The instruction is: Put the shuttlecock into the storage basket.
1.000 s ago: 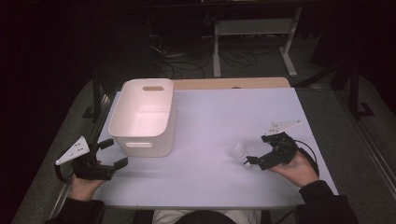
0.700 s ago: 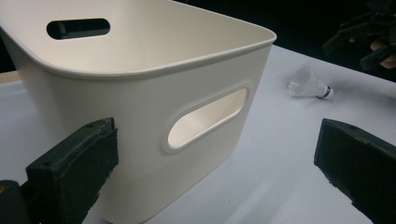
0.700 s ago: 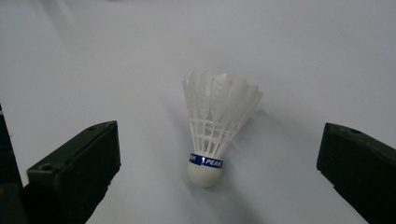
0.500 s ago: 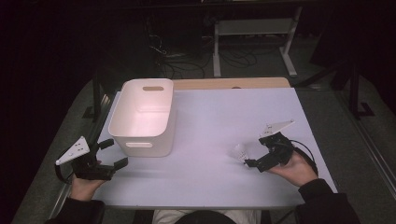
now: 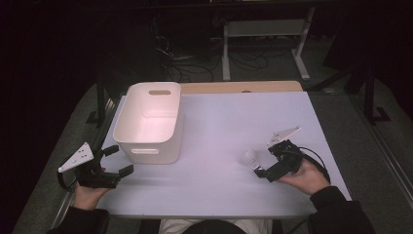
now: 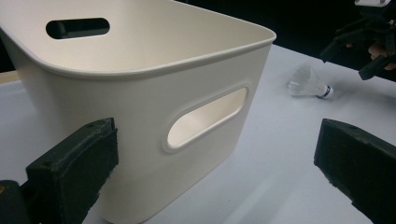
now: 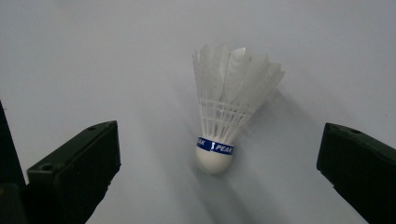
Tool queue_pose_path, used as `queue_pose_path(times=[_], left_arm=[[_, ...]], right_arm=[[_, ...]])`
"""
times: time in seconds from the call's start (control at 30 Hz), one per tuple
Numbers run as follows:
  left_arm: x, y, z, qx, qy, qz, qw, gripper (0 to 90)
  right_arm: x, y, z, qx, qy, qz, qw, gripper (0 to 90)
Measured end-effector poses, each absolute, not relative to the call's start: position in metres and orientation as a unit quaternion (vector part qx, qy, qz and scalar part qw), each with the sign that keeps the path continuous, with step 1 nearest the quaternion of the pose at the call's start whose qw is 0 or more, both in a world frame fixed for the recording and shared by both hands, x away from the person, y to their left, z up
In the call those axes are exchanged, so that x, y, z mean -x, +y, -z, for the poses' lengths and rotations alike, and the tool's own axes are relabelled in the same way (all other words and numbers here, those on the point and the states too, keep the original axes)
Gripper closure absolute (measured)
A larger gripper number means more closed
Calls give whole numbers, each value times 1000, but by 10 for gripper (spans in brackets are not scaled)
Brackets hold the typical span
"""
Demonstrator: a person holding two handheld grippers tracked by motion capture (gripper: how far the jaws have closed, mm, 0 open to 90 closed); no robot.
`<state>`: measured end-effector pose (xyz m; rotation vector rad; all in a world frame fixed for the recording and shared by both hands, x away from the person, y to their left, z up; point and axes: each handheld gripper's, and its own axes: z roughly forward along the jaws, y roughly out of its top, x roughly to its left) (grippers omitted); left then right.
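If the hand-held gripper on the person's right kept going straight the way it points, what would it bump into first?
Most likely the shuttlecock, lying on the table just ahead of the right hand-held gripper. It sits centred between the open jaws, cork end nearest, though the exact gap is hard to judge.

Two black grippers: the left gripper (image 5: 118, 160) and right gripper (image 5: 265, 161) each carry a pale triangular plate, blocky black jaws and a trailing black cable; the person's sleeves (image 5: 337, 212) are dark.

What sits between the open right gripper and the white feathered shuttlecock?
Nothing: in the right gripper view, only bare white tabletop separates the right gripper from the white feathered shuttlecock, cork end nearest.
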<state>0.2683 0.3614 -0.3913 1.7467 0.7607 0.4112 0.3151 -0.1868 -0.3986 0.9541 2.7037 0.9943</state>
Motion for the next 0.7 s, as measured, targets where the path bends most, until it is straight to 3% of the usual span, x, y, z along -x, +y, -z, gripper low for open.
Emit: queue_pose_path(times=[0.7], left_arm=[[-268, 361, 391, -742, 322, -174, 562, 0]], right_arm=[[-324, -178, 412, -331, 899, -284, 31, 0]])
